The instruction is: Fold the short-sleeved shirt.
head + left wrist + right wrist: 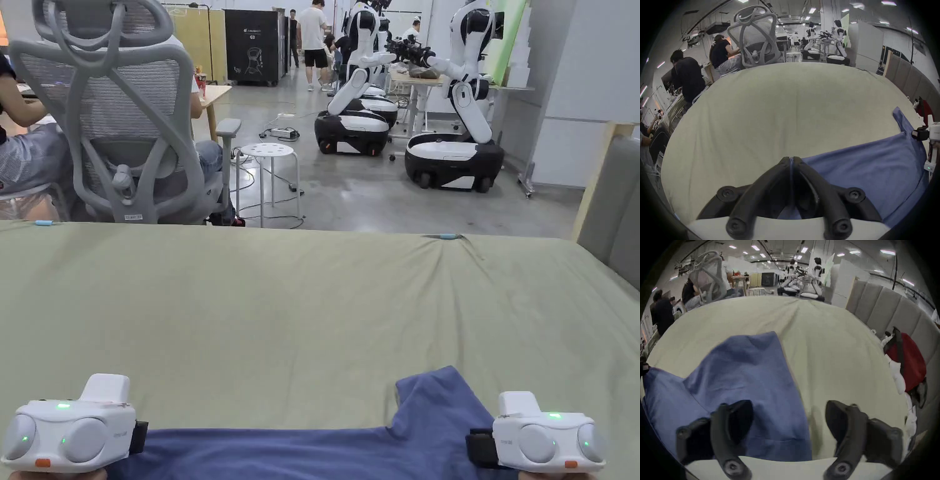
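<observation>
Spreading stage: the blue short-sleeved shirt (pixel 325 447) is being laid out along the near edge of the bed (pixel 300 300), judged an early step, with no fold yet visible.
Surface: a bed under a pale green sheet, with a padded headboard (pixel 883 308) at the right side.
Left tongs (pixel 791 160): jaws are closed together, a thin edge of shirt fabric pinched between the tips.
Right tongs (pixel 789 421): jaws are held wide apart; nothing is gripped; one jaw lies over the shirt, the other over bare sheet.
Shirt position: stretched between the two tongs, one sleeve (pixel 437 390) pointing away toward the bed's middle.
Next move, judged: a fresh hold by the right tongs on the shirt's edge is called for, then the cloth is to be drawn flat before a sleeve is folded inward.
Cut off: the shirt's lower part lies below the head view's frame; its collar and hem cannot be made out.
Bystanders: an office chair (pixel 119 119) and seated people beyond the bed; a red bag (pixel 907 363) near the headboard.
</observation>
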`<state>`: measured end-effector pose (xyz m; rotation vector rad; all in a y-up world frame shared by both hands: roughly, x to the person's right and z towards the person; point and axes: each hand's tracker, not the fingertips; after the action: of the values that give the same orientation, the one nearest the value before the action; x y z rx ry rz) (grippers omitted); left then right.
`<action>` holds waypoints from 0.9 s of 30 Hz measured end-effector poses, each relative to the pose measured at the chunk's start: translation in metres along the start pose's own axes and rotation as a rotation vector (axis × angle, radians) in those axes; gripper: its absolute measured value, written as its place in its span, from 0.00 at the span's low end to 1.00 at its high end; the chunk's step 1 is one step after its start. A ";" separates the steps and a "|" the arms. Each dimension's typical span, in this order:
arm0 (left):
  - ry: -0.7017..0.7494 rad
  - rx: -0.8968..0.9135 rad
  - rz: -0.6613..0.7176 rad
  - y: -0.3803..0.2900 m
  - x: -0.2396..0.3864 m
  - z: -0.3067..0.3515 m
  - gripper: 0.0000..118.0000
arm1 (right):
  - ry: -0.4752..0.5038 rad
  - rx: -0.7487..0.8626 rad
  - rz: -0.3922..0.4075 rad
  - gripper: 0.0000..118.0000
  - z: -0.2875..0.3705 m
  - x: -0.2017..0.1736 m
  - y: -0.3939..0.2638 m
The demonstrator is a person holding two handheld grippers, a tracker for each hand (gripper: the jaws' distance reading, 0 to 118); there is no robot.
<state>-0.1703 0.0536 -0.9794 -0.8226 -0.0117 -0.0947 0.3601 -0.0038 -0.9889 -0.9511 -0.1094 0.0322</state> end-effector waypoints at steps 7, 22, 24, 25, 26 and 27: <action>0.001 0.006 0.000 0.001 -0.003 0.008 0.01 | 0.023 0.124 0.006 0.02 0.048 -0.006 0.004; -0.087 0.176 -0.022 -0.112 -0.036 0.179 0.01 | -0.081 0.408 0.194 0.02 0.257 -0.036 -0.146; -0.090 0.146 -0.002 -0.141 -0.044 0.184 0.01 | -0.083 0.374 0.181 0.02 0.255 -0.035 -0.178; -0.091 0.129 0.015 -0.155 -0.050 0.184 0.01 | -0.076 0.350 0.159 0.02 0.252 -0.032 -0.195; -0.084 0.112 0.037 -0.168 -0.056 0.183 0.01 | -0.059 0.323 0.123 0.02 0.245 -0.028 -0.210; -0.080 0.094 0.058 -0.178 -0.061 0.182 0.01 | -0.046 0.301 0.088 0.02 0.240 -0.025 -0.221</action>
<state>-0.2419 0.0714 -0.7288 -0.7320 -0.0672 -0.0059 0.3050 0.0605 -0.6726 -0.6544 -0.1020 0.1479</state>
